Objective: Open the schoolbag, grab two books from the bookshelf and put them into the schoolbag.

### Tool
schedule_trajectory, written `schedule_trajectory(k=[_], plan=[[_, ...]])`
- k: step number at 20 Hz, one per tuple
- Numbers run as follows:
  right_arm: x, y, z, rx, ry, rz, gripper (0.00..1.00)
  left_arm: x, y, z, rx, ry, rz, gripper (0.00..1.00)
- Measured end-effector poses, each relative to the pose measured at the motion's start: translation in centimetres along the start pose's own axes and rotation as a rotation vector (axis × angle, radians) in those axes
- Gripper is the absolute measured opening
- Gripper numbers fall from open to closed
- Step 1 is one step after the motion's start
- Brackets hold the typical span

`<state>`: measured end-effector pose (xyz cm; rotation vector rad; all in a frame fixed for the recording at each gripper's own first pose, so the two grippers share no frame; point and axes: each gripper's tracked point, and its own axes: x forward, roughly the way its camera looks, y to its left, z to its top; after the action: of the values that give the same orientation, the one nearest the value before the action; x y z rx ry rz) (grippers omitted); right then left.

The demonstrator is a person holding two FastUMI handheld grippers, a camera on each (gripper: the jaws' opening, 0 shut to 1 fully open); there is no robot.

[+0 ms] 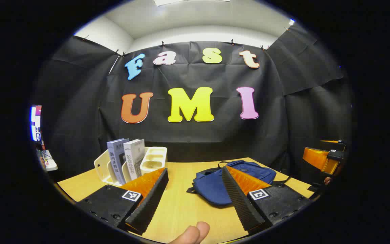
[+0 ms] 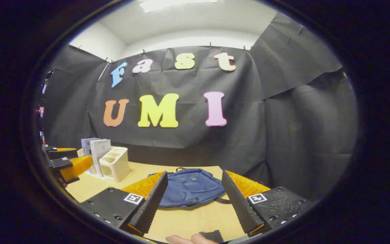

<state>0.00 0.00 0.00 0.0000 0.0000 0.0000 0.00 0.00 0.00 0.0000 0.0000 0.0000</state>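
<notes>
Two books (image 1: 127,159) stood in the bookshelf (image 1: 154,159) near the bench's (image 1: 181,203) far-left corner. The schoolbag (image 2: 188,188) lay closed at its far edge; left gripper (image 1: 195,193) and right gripper (image 2: 193,196) gaped wide, empty

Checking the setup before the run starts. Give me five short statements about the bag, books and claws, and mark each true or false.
1. Both books stand in the shelf. True.
2. The bag lies on the table. True.
3. The left claw is shut on a book. False: it is open and holds nothing.
4. The bag is red. False: it is blue.
5. The right claw is open, facing the bag. True.
</notes>
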Motion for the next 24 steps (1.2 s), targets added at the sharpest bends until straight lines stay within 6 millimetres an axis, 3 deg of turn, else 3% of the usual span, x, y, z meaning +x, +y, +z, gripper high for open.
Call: schedule_trajectory(k=[4,10,20,24], plan=[[-0.9,2.0,-0.6,-0.017,0.026,-0.002,0.96,-1.0,2.6,-0.6,0.038,0.012,0.027,0.99],[-1.1,2.6,-0.1,-0.046,0.016,-0.009,0.97,-0.8,5.2,-0.7,0.041,0.020,0.065,0.99],[-0.5,3.6,-0.4,-0.075,0.031,-0.006,0.97,-0.4,6.3,-1.1,0.017,0.038,0.074,0.99],[0.8,5.2,-1.5,-0.101,0.060,0.014,0.95,0.1,6.9,-1.7,0.041,0.053,0.069,0.99]])
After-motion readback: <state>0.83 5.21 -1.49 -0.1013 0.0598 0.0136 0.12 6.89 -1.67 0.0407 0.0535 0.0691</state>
